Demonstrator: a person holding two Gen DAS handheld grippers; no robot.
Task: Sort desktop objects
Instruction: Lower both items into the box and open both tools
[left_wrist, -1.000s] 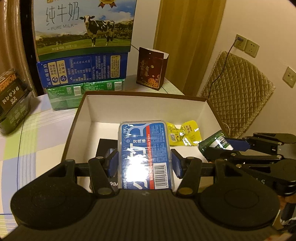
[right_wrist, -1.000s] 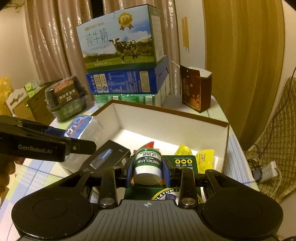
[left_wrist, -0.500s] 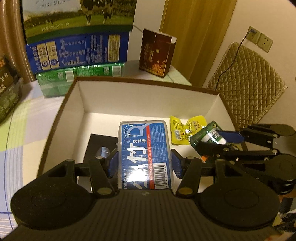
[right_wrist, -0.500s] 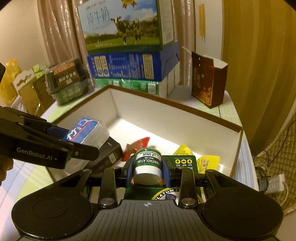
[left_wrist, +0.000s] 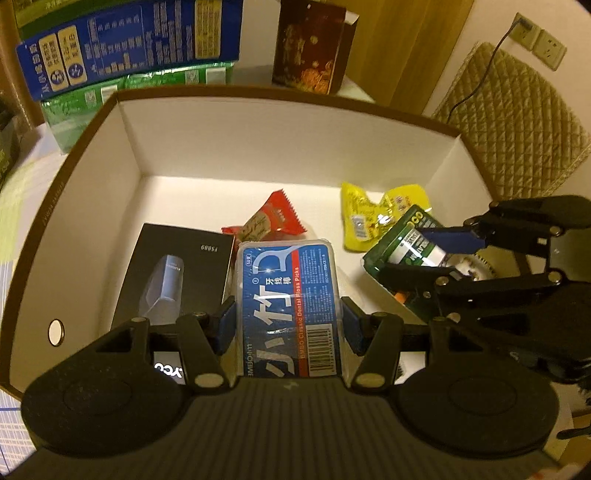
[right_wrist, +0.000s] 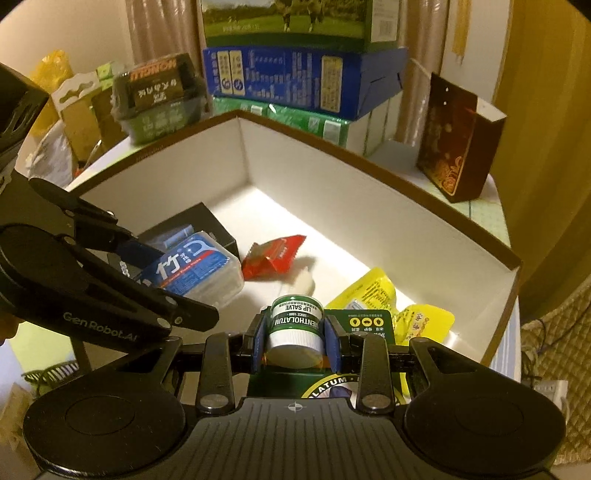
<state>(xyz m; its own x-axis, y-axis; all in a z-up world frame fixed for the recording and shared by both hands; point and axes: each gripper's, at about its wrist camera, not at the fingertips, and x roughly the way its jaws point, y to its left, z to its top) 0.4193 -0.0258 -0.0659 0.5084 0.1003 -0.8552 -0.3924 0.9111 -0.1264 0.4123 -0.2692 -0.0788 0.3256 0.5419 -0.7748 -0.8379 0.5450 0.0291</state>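
left wrist view is showing the left gripper (left_wrist: 288, 325) clamping a floss pick box (left_wrist: 288, 306) by its long sides over the open cardboard box (left_wrist: 258, 122); that clear plastic case looks light, stiff and a bit slick. the right gripper (right_wrist: 295, 338) is pinching a lip salve pack (right_wrist: 295, 321), small and rigid, above the yellow sachets (right_wrist: 373, 291). bare floor is lying toward the back wall, past the red packet (left_wrist: 269, 221) and black carton (left_wrist: 173, 273).

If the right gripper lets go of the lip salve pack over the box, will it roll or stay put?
The lip salve pack probably stays put: its round jar is mounted on a flat green card. It likely lands tilted, partly on the yellow sachets beneath. Looks light, so little bounce.
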